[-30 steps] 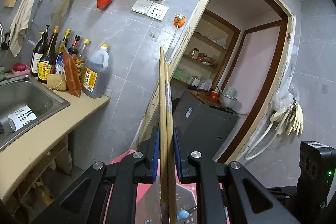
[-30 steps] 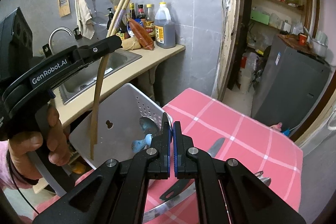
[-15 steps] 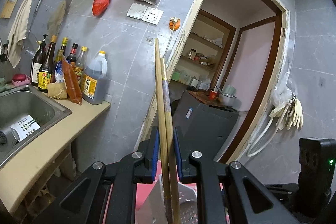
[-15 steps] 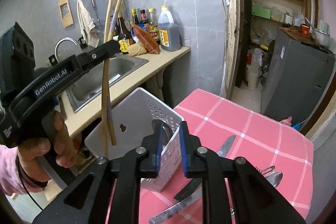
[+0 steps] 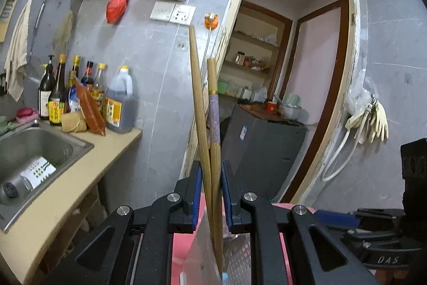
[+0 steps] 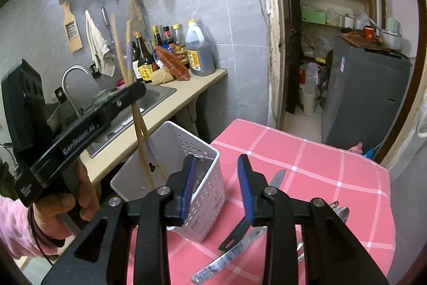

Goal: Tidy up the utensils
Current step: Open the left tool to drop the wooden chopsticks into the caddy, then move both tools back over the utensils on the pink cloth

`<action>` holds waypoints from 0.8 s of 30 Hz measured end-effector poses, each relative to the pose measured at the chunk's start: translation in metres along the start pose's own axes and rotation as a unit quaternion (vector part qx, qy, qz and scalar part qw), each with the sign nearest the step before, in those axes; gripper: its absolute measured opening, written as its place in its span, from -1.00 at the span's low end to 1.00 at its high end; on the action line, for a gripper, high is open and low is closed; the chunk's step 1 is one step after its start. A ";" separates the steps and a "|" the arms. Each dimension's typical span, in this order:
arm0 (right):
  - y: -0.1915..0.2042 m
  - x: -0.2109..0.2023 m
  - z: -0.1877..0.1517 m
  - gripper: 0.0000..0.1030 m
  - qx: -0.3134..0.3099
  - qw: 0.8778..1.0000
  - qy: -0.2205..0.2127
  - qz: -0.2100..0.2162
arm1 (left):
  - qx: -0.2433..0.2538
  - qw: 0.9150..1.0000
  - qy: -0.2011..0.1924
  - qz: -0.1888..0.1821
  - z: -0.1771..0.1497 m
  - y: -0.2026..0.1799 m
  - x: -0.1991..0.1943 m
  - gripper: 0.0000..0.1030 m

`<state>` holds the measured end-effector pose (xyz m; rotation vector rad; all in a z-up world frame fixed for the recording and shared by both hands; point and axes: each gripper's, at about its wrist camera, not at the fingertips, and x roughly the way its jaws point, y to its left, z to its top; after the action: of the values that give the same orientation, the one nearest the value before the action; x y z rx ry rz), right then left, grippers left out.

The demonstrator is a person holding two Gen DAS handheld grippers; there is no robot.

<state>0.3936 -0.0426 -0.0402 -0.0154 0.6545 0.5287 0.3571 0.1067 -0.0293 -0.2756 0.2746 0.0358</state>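
Observation:
Two wooden chopsticks (image 5: 210,124) stand nearly upright, and my left gripper (image 5: 210,178) is shut on them at mid-length. In the right wrist view the left gripper (image 6: 136,95) holds the chopsticks (image 6: 138,130) with their lower tips inside the white perforated basket (image 6: 170,146). The basket stands at the near left corner of the pink checked table (image 6: 307,178). My right gripper (image 6: 216,188) is just in front of the basket's near corner. Its jaws are opening and the pads press on nothing. A knife (image 6: 276,175), a flat metal utensil (image 6: 221,261) and spoons (image 6: 341,213) lie on the cloth.
Left of the table runs a beige counter (image 6: 186,90) with a steel sink (image 5: 32,148) and several bottles (image 6: 197,52). A person's hand (image 6: 53,207) holds the left gripper. Behind the table are a doorway and a grey cabinet (image 6: 365,98).
My right gripper's jaws went from shut to apart, letting go of the basket's edge. The chopsticks swung upright and their lower tips sank into the basket.

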 end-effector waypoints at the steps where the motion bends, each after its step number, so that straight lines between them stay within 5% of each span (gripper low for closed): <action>1: 0.000 -0.003 -0.001 -0.32 0.001 1.000 -0.005 -0.007 | -0.001 1.000 0.006 0.001 -0.001 0.000 -0.001 -0.73; 3: -0.003 -0.008 -0.004 -0.23 0.007 1.000 -0.015 -0.021 | 0.000 1.000 0.016 -0.002 -0.003 0.001 -0.002 -0.66; 7: -0.010 -0.021 -0.009 -0.09 0.029 0.998 -0.036 -0.046 | 0.004 0.999 0.039 -0.005 -0.006 -0.001 -0.005 -0.03; 15: -0.031 -0.054 -0.026 0.14 0.081 0.990 -0.076 -0.087 | 0.000 0.999 0.049 -0.010 -0.007 -0.004 -0.020 0.27; 24: -0.047 -0.106 -0.042 0.89 0.109 0.975 -0.149 -0.120 | 0.014 0.999 0.027 -0.016 -0.007 -0.039 -0.048 0.92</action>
<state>0.3208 -0.1405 -0.0189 0.1862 0.4056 0.2164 0.3119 0.0676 -0.0128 -0.2526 0.3250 -0.0075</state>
